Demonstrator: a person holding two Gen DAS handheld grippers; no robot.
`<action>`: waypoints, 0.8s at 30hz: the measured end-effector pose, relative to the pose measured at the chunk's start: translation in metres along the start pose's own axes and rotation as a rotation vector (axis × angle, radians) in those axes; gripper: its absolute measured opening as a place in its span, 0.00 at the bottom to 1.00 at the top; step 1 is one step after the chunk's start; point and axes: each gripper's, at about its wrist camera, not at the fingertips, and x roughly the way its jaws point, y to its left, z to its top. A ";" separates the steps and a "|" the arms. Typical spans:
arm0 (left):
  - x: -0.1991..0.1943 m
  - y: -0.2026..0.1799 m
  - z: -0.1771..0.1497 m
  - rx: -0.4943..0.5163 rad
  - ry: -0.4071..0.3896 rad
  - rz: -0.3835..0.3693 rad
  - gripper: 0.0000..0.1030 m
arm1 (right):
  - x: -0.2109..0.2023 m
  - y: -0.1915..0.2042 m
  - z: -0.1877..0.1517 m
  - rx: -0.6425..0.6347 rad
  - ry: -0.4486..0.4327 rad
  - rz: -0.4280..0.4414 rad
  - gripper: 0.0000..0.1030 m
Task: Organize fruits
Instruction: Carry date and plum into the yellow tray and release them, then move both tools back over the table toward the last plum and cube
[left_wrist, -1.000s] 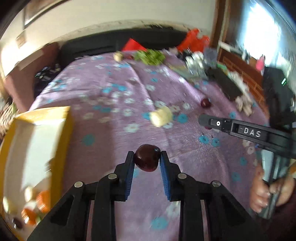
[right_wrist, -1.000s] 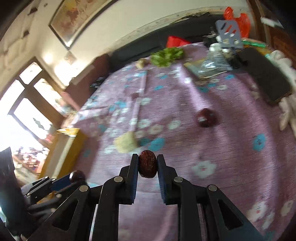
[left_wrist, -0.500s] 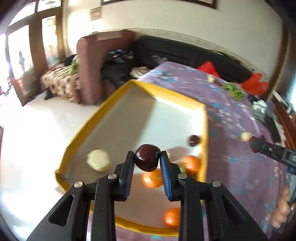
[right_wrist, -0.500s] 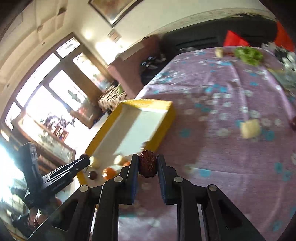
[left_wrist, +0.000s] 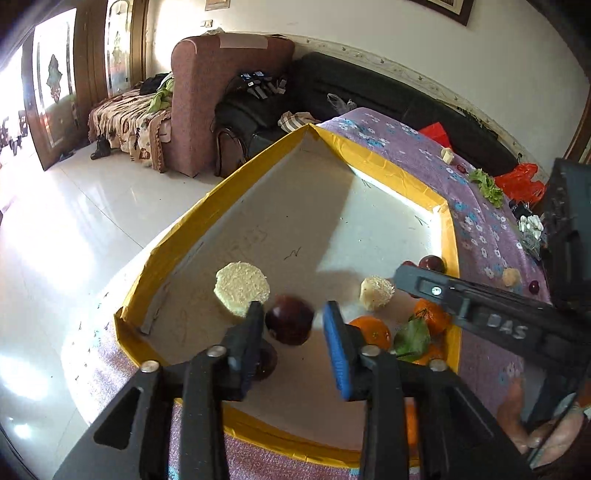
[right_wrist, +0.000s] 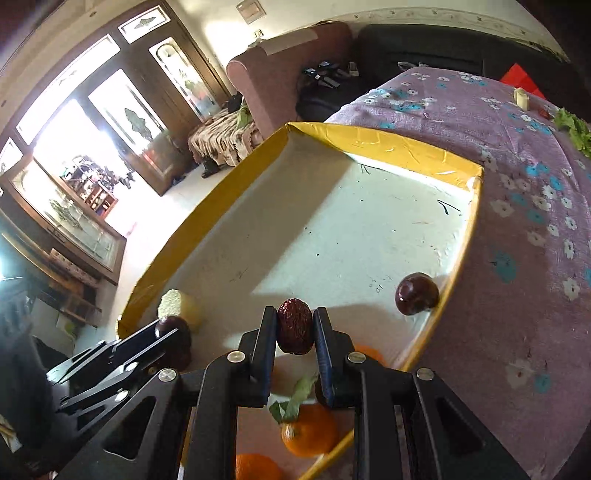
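Note:
A yellow-rimmed tray (left_wrist: 388, 173) with a white floor lies on the purple flowered cloth. My left gripper (left_wrist: 293, 325) is open above it; a dark red plum (left_wrist: 290, 323) sits blurred between the fingers, free of the pads. My right gripper (right_wrist: 294, 326) is shut on a wrinkled red date (right_wrist: 294, 325) over the tray (right_wrist: 391, 142). In the tray lie oranges (left_wrist: 371, 332), pale cut fruit pieces (left_wrist: 242, 286), and another plum (right_wrist: 416, 293). The left gripper (right_wrist: 162, 332) also shows in the right wrist view.
On the cloth beyond the tray lie a pale fruit piece (left_wrist: 511, 277), a small dark fruit (left_wrist: 534, 286), green lettuce (left_wrist: 487, 184) and a red bag (left_wrist: 521, 182). A sofa (left_wrist: 229, 92) and the floor lie past the tray's left edge.
My left gripper has opened and let go of the plum over the tray. My right gripper has come over the tray, still holding the date.

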 end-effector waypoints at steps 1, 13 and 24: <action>-0.003 0.002 0.000 -0.009 -0.009 -0.005 0.55 | 0.001 0.002 0.000 -0.008 -0.003 -0.012 0.23; -0.049 -0.020 0.003 0.000 -0.091 -0.007 0.74 | -0.054 0.011 -0.014 -0.103 -0.108 -0.101 0.42; -0.071 -0.086 -0.012 0.174 -0.108 -0.016 0.78 | -0.130 -0.071 -0.064 0.003 -0.172 -0.230 0.60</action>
